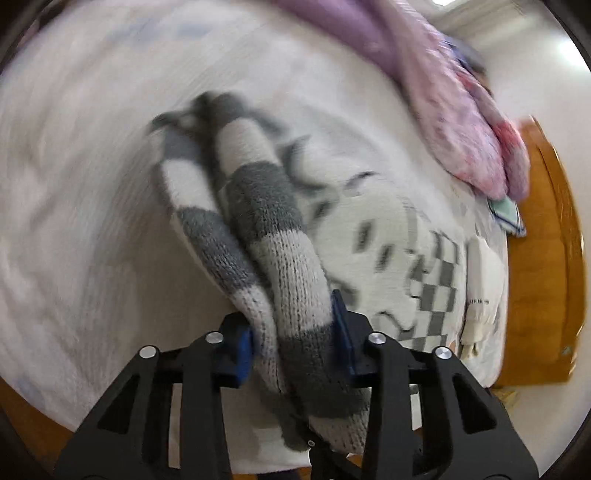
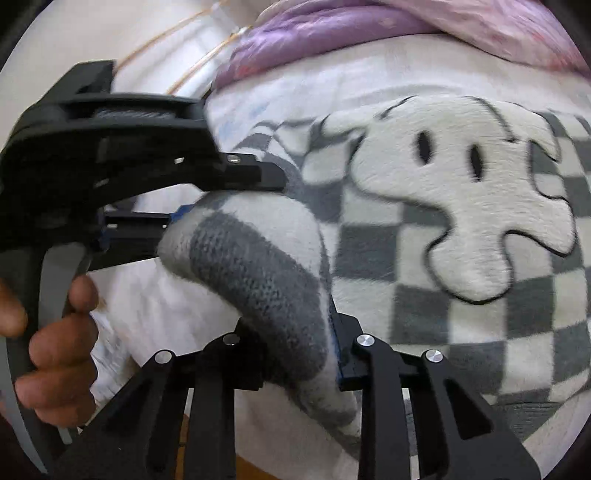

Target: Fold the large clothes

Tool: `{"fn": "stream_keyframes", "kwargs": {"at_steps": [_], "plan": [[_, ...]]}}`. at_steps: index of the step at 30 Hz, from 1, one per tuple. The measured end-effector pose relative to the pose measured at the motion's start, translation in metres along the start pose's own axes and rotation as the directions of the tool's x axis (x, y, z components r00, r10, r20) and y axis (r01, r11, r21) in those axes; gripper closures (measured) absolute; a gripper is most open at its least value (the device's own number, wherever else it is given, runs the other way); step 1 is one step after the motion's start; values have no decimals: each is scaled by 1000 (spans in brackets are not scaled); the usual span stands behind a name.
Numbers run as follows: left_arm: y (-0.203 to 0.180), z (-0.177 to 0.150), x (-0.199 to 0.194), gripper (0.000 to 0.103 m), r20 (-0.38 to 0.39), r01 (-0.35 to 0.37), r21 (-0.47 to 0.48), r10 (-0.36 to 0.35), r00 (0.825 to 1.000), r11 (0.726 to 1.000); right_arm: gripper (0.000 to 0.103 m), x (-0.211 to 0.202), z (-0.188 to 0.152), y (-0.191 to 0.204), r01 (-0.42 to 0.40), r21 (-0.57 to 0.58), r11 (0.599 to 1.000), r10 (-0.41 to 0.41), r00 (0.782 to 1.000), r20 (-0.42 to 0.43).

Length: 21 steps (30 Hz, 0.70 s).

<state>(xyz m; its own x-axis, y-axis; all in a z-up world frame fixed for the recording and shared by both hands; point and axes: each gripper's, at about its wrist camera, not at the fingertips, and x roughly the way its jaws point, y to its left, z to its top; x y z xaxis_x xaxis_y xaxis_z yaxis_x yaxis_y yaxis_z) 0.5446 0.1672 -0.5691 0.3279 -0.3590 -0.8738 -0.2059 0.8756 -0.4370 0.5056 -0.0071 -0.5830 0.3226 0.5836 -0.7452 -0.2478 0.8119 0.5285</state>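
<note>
the left gripper [image 1: 295, 332] is closed down on a thick bunched roll of the sweater [image 1: 258, 206], a grey and white checked knit, with one blue-padded finger pressed against each side of the roll and the jaws only as far apart as the cloth keeps them. ahead of this gripper the held roll runs forward and slightly left, ending in a blurred dark tip, and the rest of the sweater spreads flat to the right of the fingers on a white bedsheet [image 1: 74, 184]. further ahead and to the right lies a purple and pink blanket [image 1: 461, 122], and at the far right a wooden bed frame [image 1: 546, 258] edges the sheet. the right gripper [image 2: 299, 350] is likewise clamped on a rolled fold of the sweater [image 2: 424, 258], blue pad on either side, the jaws narrowed to the thickness of the knit. just ahead and to the left of it the left gripper [image 2: 173, 221] shows side on, gripping the same roll a little further along, with the person's left hand [image 2: 55, 332] wrapped round its handle. to the right of the right gripper the sweater's front lies flat, showing a fuzzy white cartoon patch [image 2: 461, 192] with two dark oval eyes on the checked ground. the blanket [image 2: 332, 33] sits beyond it at the top.
</note>
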Motion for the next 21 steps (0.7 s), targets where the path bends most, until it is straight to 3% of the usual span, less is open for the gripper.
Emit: {"fn": "stream_keyframes", "kwargs": {"at_steps": [5, 8, 11, 13, 14, 15, 19, 21], "plan": [[-110, -10, -10, 69, 51, 36, 174, -45, 998, 984, 80, -73, 13, -62, -80, 197, 977, 55, 990, 131], [-190, -27, 14, 68, 34, 85, 270, -97, 995, 959, 80, -116, 7, -117, -120, 361, 925, 44, 977, 210], [-242, -39, 47, 66, -19, 137, 322, -138, 990, 937, 81, -145, -5, -165, -133, 477, 869, 4, 965, 261], [-274, -51, 76, 63, -78, 188, 351, -172, 982, 917, 81, -156, -20, -205, -150, 580, 801, -20, 961, 277], [-284, -56, 84, 51, -92, 204, 359, -183, 979, 911, 82, -158, -24, -220, -150, 614, 775, -30, 962, 273], [-295, -62, 93, 34, -94, 198, 368, -176, 980, 908, 82, -157, -37, -240, -151, 674, 723, -48, 963, 267], [-297, -73, 95, 24, -62, 214, 362, -205, 977, 907, 82, -148, -67, -285, -168, 809, 564, -40, 972, 229], [-273, -70, 94, 23, -25, 146, 327, -146, 989, 934, 82, -149, -80, -297, -206, 836, 509, -19, 968, 250]]}}
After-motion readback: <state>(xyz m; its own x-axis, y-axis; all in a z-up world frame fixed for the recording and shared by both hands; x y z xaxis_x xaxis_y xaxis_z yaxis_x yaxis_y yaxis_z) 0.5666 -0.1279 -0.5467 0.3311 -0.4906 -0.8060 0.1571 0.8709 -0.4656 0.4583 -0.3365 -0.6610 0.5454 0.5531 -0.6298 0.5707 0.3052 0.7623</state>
